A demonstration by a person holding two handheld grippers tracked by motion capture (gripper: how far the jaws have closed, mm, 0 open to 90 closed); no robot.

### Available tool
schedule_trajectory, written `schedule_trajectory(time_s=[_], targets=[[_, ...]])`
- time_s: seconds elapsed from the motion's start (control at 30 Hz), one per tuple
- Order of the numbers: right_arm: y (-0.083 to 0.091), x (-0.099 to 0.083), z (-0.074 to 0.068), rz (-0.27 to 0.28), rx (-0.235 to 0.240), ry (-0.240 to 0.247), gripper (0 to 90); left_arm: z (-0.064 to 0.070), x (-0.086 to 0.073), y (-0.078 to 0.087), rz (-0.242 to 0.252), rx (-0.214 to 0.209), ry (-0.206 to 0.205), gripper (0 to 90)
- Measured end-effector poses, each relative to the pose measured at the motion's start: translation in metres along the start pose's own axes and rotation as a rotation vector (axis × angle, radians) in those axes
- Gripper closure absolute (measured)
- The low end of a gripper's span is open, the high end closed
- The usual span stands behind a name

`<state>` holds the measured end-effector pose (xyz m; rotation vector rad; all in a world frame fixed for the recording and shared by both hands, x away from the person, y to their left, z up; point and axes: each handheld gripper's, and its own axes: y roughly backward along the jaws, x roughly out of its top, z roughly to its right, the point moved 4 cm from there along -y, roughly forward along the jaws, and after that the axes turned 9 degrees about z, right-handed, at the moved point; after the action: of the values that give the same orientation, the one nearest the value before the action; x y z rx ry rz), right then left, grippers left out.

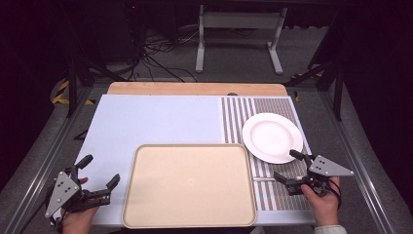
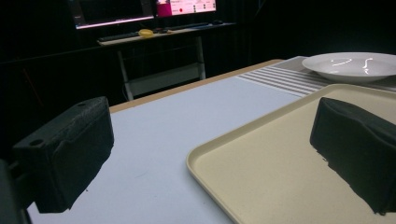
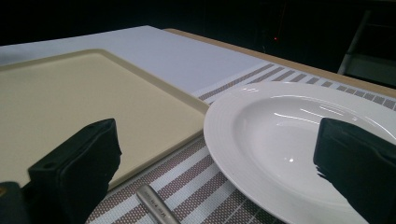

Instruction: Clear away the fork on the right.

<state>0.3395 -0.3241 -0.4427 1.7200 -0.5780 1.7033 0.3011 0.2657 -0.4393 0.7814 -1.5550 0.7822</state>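
Both the left gripper [image 1: 100, 176] and right gripper [image 1: 285, 166] hang open and empty beside the tray [image 1: 189, 184], while the right gripper view reveals a metal handle [image 3: 156, 208] by the plate [image 3: 261, 140].

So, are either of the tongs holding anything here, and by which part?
Nothing is held. The left tongs and right tongs are both open and empty, the right near the white plate.

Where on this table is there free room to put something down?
The tray is bare, and so is the pale blue mat behind it. It is tighter on the striped mat, where the white plate sits near the right gripper.
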Motion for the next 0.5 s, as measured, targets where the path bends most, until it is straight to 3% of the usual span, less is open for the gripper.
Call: schedule_trajectory(time_s=[0.5], targets=[[-0.0003, 0.0012, -0.0017, 0.001, 0.011, 0.004, 1.3, 0.0007, 0.0007, 0.0001, 0.002, -0.005, -0.001, 0.6]])
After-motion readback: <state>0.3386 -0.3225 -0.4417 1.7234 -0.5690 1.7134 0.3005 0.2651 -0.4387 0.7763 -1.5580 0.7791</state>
